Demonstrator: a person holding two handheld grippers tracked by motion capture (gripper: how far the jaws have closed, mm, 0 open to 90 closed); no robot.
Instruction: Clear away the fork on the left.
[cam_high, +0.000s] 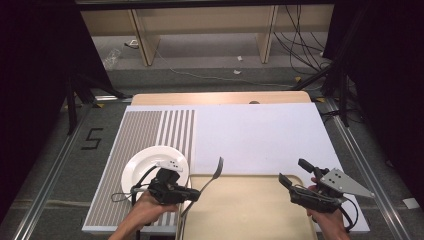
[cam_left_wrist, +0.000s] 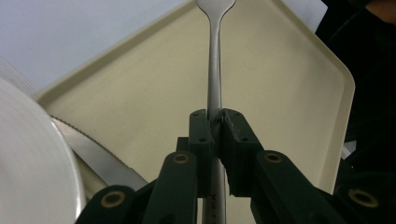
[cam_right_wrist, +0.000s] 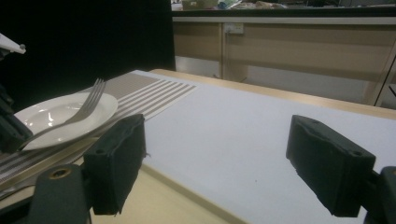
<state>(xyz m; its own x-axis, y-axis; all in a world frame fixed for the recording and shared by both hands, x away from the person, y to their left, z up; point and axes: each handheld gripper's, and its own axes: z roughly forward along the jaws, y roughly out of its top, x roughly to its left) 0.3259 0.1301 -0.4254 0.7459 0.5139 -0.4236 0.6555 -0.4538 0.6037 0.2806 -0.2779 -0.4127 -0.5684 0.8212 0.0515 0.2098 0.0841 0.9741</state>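
Note:
A silver fork (cam_high: 216, 171) juts out of my left gripper (cam_high: 193, 193), tines forward, above the far left corner of a beige tray (cam_high: 250, 212). In the left gripper view the gripper (cam_left_wrist: 215, 125) is shut on the fork's handle (cam_left_wrist: 214, 70), which runs over the tray (cam_left_wrist: 289, 93). A white plate (cam_high: 147, 162) sits just left of that hand on a striped mat. My right gripper (cam_high: 293, 172) hovers at the tray's right edge, open and holding nothing. The right gripper view looks between its wide-apart jaws (cam_right_wrist: 217, 140) across to the fork (cam_right_wrist: 86, 109) and the plate (cam_right_wrist: 108, 103).
A grey-and-white striped placemat (cam_high: 140, 132) covers the left of the table, and a white board (cam_high: 255, 132) covers the rest. Beyond the far edge are wooden furniture legs, cables and dark stands on the floor.

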